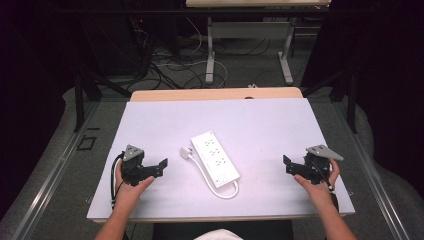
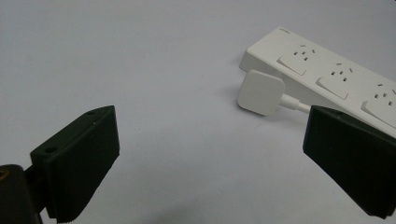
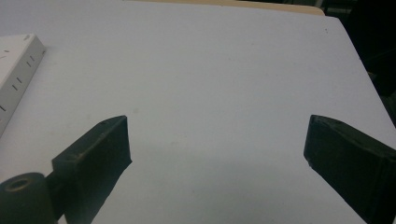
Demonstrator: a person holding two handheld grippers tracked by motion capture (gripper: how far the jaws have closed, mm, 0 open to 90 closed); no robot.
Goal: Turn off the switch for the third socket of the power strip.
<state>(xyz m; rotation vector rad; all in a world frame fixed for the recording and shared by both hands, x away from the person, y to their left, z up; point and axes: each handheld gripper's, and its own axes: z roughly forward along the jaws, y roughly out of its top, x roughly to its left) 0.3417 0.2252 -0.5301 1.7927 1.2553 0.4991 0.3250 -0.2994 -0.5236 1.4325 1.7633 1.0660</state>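
High view: white plastic power strip (image 1: 215,157) lay mid-worktop (image 1: 150,120), its white square plug (image 1: 185,153) just beside; left gripper (image 1: 161,166) and right gripper (image 1: 288,165) both empty, jaws apart. Left gripper view: plug (image 2: 260,92) light, rigid, slick; probably best pinched across flat sides. Right gripper view: strip end (image 3: 16,70) at left.

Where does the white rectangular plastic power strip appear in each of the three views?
High view: the white rectangular plastic power strip lies at the middle of the table, running diagonally.
Left gripper view: it is at the upper right, above the right jaw.
Right gripper view: one end shows at the left edge.
Shared landmark: the pale lilac table surface; the small white square plug marks the strip's left side.
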